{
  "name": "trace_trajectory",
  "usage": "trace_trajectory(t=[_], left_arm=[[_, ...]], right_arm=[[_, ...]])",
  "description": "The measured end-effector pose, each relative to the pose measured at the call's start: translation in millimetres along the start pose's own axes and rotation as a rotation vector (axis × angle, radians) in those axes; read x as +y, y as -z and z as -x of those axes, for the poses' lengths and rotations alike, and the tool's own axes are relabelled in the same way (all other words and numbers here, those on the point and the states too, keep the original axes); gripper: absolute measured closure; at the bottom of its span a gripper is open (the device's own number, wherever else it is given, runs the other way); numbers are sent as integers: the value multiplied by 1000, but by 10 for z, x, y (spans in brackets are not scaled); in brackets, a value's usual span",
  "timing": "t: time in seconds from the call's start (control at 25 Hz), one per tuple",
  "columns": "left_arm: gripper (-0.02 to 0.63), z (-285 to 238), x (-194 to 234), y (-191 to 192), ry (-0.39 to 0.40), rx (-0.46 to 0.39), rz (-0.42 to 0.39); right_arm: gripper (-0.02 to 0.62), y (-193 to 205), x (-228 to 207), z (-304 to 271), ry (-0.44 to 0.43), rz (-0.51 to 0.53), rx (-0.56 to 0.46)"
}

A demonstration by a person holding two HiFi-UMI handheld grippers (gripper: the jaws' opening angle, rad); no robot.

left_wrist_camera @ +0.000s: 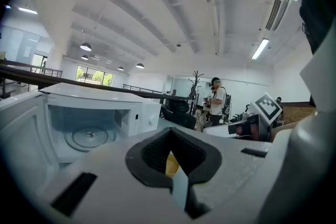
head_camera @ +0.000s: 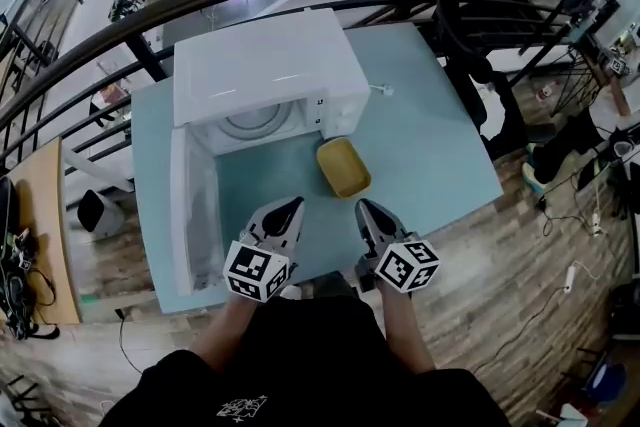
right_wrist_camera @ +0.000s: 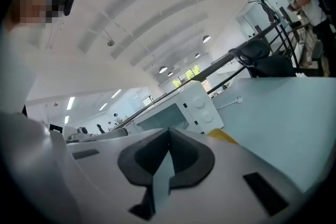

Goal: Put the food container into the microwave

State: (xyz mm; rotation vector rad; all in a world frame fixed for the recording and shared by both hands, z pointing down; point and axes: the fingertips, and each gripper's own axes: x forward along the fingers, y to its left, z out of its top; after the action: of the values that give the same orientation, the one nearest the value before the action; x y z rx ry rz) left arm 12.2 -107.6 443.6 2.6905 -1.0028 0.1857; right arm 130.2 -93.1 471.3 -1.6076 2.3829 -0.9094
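Head view: white microwave is sitting at the upper middle of the frame on a light blue table. Its door is hanging fully open toward the lower left, and the glass turntable is showing inside.

The yellow food container is lying on the table just right of the open cavity, in front of the microwave's control panel side and outside the oven. Nothing is touching it.

Left gripper is hovering at lower centre, below and left of the container. In the left gripper view its jaws are closing on each other with nothing held; a sliver of yellow container is showing through the gap behind the pads.

Right gripper is hovering just beside it, below the container and apart from it. In the right gripper view its jaws are also pressing together, empty, with the container edge peeking in past them at the right.

Both are pointing toward the microwave.
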Motion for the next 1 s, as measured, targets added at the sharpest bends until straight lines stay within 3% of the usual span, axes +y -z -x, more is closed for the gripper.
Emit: trace_trajectory(t=[0.48, 1.0], left_arm=[[598, -566, 200, 444, -66, 97, 54], [598, -889, 249, 752, -120, 164, 64]], right_arm=[[589, 428, -809, -346, 11, -204, 151], [589, 978, -1495, -459, 26, -600, 196]])
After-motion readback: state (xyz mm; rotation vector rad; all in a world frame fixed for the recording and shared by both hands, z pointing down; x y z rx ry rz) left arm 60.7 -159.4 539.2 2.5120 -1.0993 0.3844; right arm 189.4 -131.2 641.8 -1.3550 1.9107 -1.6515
